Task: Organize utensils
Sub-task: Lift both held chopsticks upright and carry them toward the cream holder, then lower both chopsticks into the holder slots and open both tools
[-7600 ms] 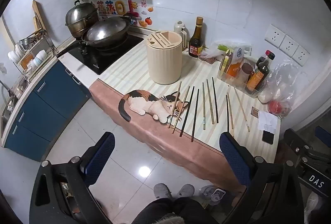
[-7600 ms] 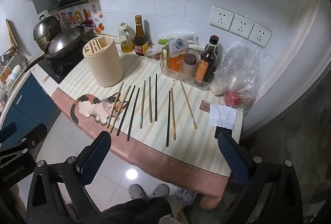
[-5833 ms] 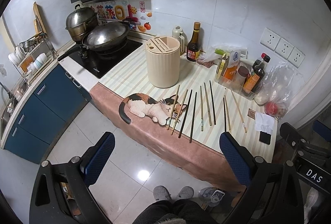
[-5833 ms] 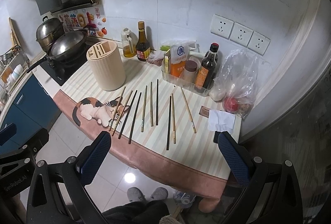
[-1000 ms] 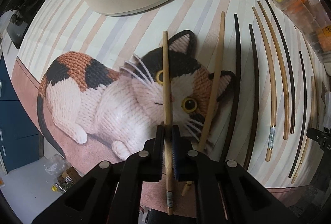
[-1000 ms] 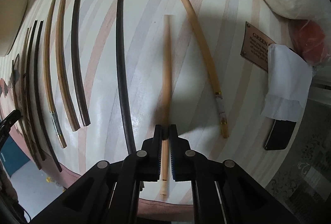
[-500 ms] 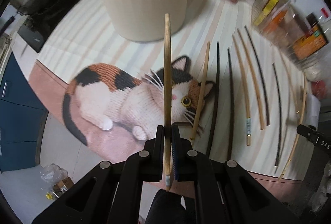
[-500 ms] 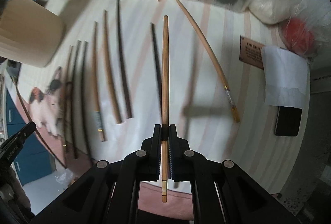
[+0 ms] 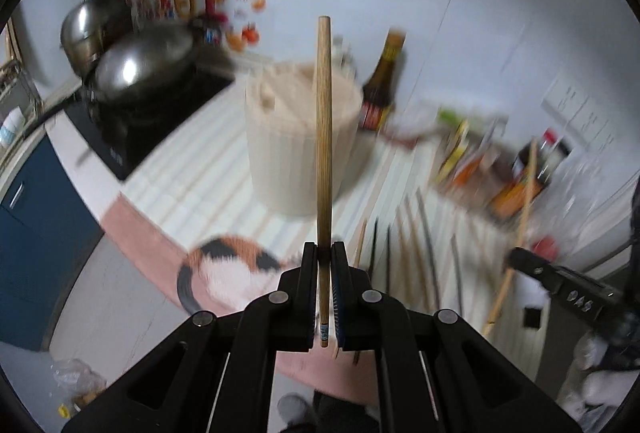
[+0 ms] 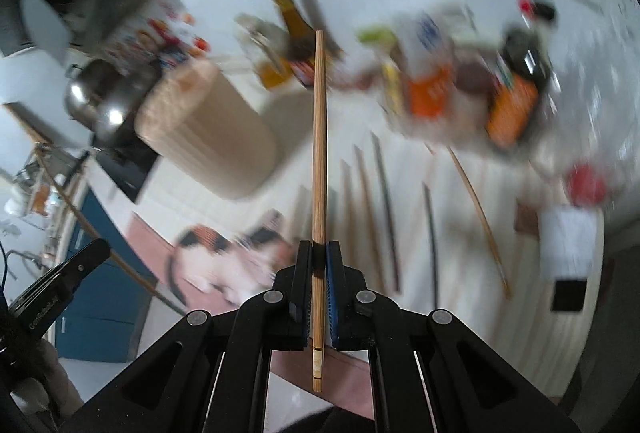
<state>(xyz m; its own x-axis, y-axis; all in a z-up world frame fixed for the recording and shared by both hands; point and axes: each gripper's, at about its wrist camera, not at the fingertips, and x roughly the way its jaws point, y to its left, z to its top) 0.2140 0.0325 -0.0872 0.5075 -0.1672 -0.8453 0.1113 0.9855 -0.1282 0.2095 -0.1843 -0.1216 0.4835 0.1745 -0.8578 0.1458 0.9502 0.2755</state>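
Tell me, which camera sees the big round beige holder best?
The left wrist view: the beige holder stands upright near the middle, its slotted top showing, though the held chopstick crosses it. In the right wrist view it looks tilted, off to the left and blurrier.

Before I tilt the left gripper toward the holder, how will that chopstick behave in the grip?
The chopstick looks stiff: it stands straight from the left gripper without sagging. It is held near one end, so most of its length sticks out and it may pivot if bumped on the holder. The smooth round wood could slip or roll between the pads.
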